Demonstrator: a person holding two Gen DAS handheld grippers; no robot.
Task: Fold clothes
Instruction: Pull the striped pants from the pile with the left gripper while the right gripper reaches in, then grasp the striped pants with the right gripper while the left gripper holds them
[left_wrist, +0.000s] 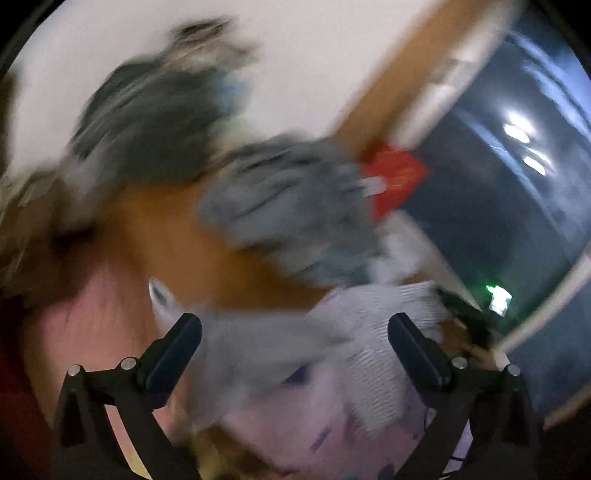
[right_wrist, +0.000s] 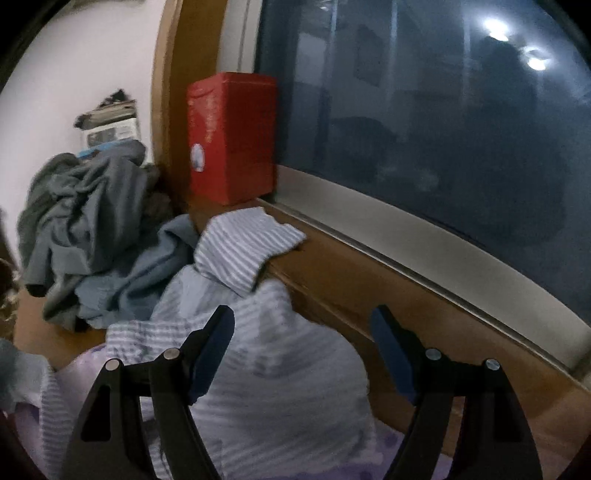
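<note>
Now, right gripper (right_wrist: 301, 349) spread wide, nothing between the fingers, hovering over the striped shirt (right_wrist: 258, 332). Shirt bunched in a mound against the wooden ledge (right_wrist: 351, 266), one flap (right_wrist: 247, 243) draped up onto the ledge's edge, just below the red box (right_wrist: 231, 136). Box upright in the ledge's corner, touching the window frame (right_wrist: 369, 218), dark window (right_wrist: 443, 129) behind. Left of the shirt, a blue-grey garment (right_wrist: 136, 273) crumpled, and a darker grey one (right_wrist: 85, 210) heaped above it against the white wall (right_wrist: 74, 74). Stack of flat items (right_wrist: 110, 122) behind that heap, too blurred to name.

Over on the left wrist view, heavy motion blur. Left gripper (left_wrist: 295, 341) also wide open, holding nothing, pale striped cloth (left_wrist: 380, 332) lying between and beyond the fingers. Grey clothes (left_wrist: 288, 206) smeared across the middle, dark heap (left_wrist: 155, 122) upper left, red box (left_wrist: 395, 177) a streak beside the window (left_wrist: 498, 203). Pinkish surface (left_wrist: 92, 314) at lower left, cannot tell what.
</note>
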